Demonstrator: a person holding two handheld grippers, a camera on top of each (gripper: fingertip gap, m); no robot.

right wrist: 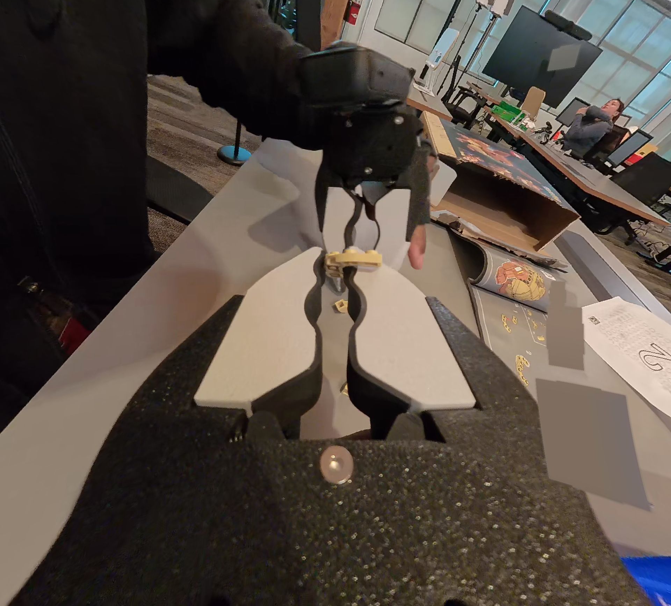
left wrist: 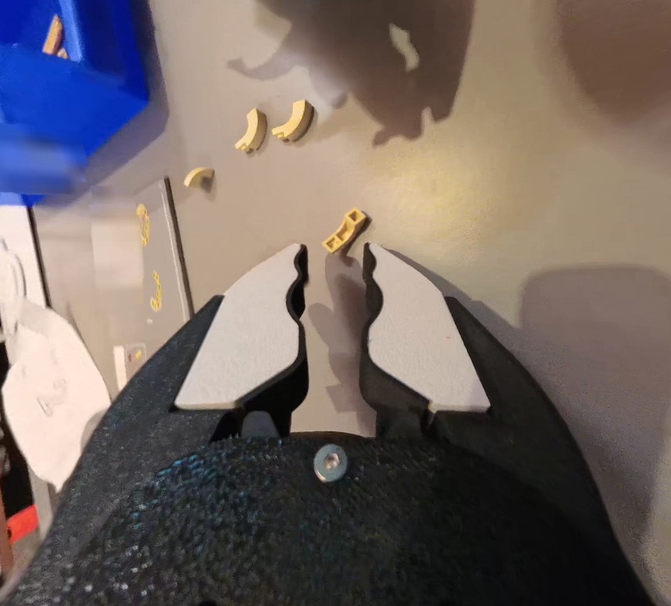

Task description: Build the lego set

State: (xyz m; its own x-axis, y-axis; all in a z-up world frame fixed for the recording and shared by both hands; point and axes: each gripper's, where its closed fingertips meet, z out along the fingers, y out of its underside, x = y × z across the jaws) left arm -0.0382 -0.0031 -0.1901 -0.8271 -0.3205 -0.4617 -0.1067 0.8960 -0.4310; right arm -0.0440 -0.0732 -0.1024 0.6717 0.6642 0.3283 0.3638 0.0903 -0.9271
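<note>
Two hand-held grippers are seen over a grey worktop [left wrist: 472, 189]. We see the left hand-held gripper [left wrist: 336, 251] with its jaws parted and bare, just short of a small yellow curved brick [left wrist: 345, 231] lying on the worktop. The right hand-held gripper [right wrist: 336, 267] is narrowed onto a tan brick assembly [right wrist: 354, 258], pinching its left end. Farther out in the left wrist view, we note three pale curved bricks [left wrist: 276, 124], a blue bin [left wrist: 72, 80], and an open instruction booklet [right wrist: 515, 298].

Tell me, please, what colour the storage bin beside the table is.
Blue: the plastic storage bin shows best in the left wrist view.
</note>
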